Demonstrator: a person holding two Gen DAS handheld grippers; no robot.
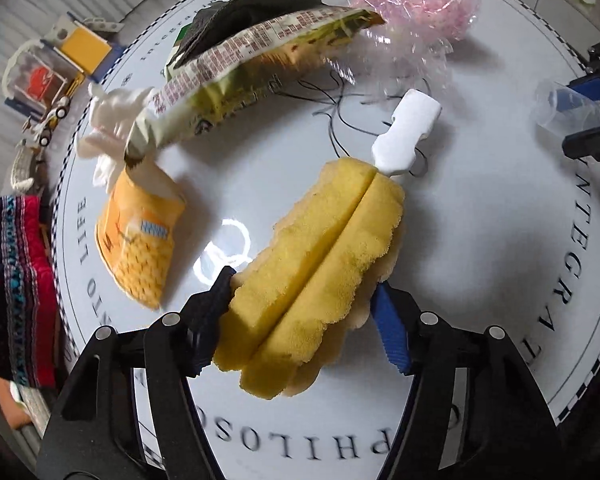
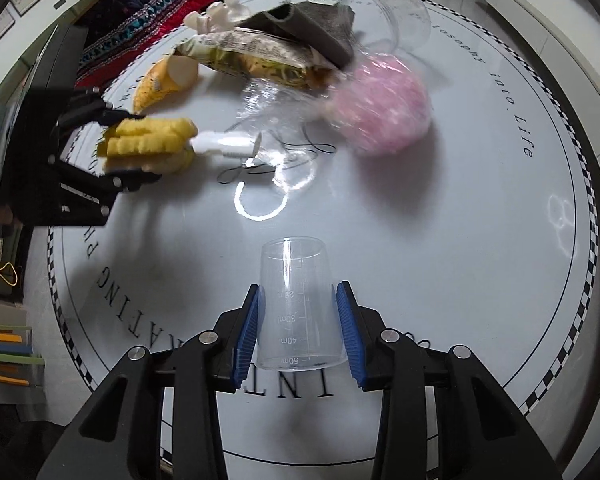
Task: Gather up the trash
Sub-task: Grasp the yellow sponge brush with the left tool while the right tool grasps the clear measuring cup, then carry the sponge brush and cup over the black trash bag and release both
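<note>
My left gripper (image 1: 304,300) is shut on a yellow sponge brush (image 1: 312,264) with a white handle (image 1: 406,132), held over the round white table (image 1: 500,220). It also shows in the right wrist view (image 2: 152,144). My right gripper (image 2: 298,320) is shut on a clear plastic measuring cup (image 2: 296,304), which also shows in the left wrist view (image 1: 568,108). Beyond lie a green snack bag (image 1: 252,68), an orange wrapper (image 1: 140,240), crumpled white tissue (image 1: 112,120), a dark grey cloth (image 1: 252,4), clear film (image 1: 412,56) and a pink shredded bundle (image 1: 412,0).
A thin black cord (image 1: 340,120) lies on the table under the brush handle. A clear dome container (image 2: 392,12) lies behind the cloth. Toys (image 1: 56,68) and a red patterned blanket (image 1: 16,280) lie on the floor beyond the table's left edge.
</note>
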